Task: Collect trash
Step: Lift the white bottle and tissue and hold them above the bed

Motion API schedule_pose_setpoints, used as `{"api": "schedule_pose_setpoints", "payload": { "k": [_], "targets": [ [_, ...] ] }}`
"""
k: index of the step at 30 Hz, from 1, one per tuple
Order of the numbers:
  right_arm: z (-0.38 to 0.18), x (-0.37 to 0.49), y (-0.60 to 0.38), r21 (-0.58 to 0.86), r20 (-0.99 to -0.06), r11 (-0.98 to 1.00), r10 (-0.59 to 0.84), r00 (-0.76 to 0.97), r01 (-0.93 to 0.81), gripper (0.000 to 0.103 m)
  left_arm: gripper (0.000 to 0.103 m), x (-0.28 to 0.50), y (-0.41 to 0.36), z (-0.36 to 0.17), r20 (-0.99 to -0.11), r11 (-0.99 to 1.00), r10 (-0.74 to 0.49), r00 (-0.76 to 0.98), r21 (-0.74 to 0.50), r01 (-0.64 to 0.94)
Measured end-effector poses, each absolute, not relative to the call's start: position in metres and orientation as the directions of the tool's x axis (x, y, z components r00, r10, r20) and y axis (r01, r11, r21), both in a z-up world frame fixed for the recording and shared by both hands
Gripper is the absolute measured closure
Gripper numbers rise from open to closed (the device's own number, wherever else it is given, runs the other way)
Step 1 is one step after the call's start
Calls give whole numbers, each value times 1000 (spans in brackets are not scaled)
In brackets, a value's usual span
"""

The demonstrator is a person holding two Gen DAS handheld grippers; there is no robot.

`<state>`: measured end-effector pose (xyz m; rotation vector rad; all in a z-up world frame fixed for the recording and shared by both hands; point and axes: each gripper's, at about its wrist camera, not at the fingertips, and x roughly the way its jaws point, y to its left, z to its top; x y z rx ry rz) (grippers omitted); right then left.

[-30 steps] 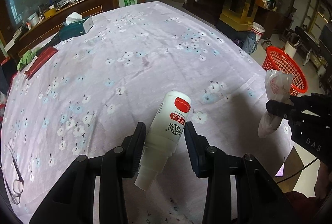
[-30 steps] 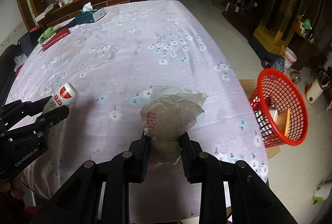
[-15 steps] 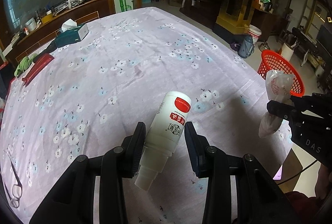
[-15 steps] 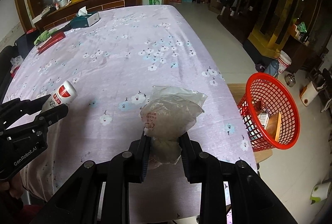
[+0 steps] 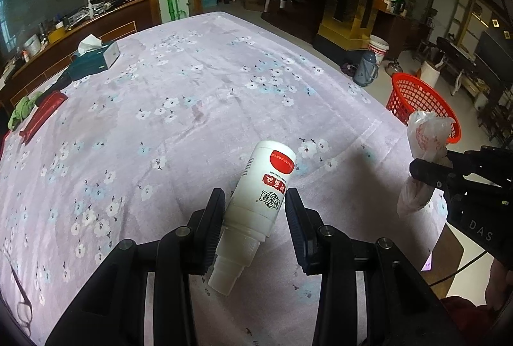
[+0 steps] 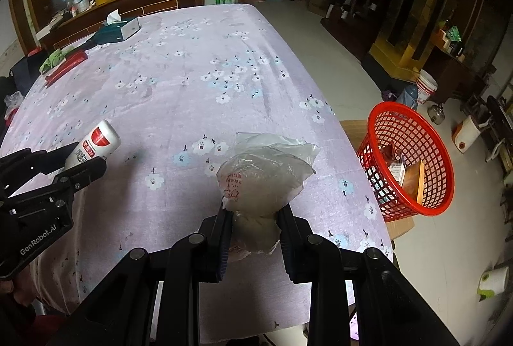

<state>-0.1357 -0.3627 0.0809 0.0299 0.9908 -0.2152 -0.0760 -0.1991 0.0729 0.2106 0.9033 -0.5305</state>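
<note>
My left gripper [image 5: 253, 201] is shut on a white plastic bottle [image 5: 259, 201] with a red label, held tilted above the near part of the flowered table [image 5: 192, 108], cap end toward me. My right gripper [image 6: 253, 211] is shut on a crumpled clear plastic bag [image 6: 263, 173] with red print, raised over the table's near right edge. A red mesh basket [image 6: 413, 160] stands on the floor right of the table, with some boxes inside. The bag [image 5: 426, 140] and basket [image 5: 420, 102] also show in the left wrist view, the bottle [image 6: 96, 144] in the right wrist view.
A teal tissue box [image 5: 96, 57], a red flat case [image 5: 41, 118] and a green cloth [image 5: 22, 112] lie at the table's far left. Glasses [image 5: 22, 307] rest near the left edge. A white bucket [image 6: 426, 86] and a blue flask [image 6: 407, 96] stand on the floor beyond the basket.
Both grippers have pulled back and risen a little with their loads; the table looks farther away. The basket has shifted nearer the middle of the right wrist view.
</note>
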Motion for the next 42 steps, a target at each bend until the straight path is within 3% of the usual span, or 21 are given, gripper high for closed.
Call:
{"api": "schedule_pose_setpoints", "payload": {
  "k": [16,42],
  "targets": [
    [47,-157,-352,-18,-880,950,-163,445,313,74,66,-75,-201,34,-846,793,-363,390,-60,606],
    [41,-137,-448,70,-873,992,9,488,106,74,66,-88,-289,42,-860,903,-207,467,16,430]
  ]
}}
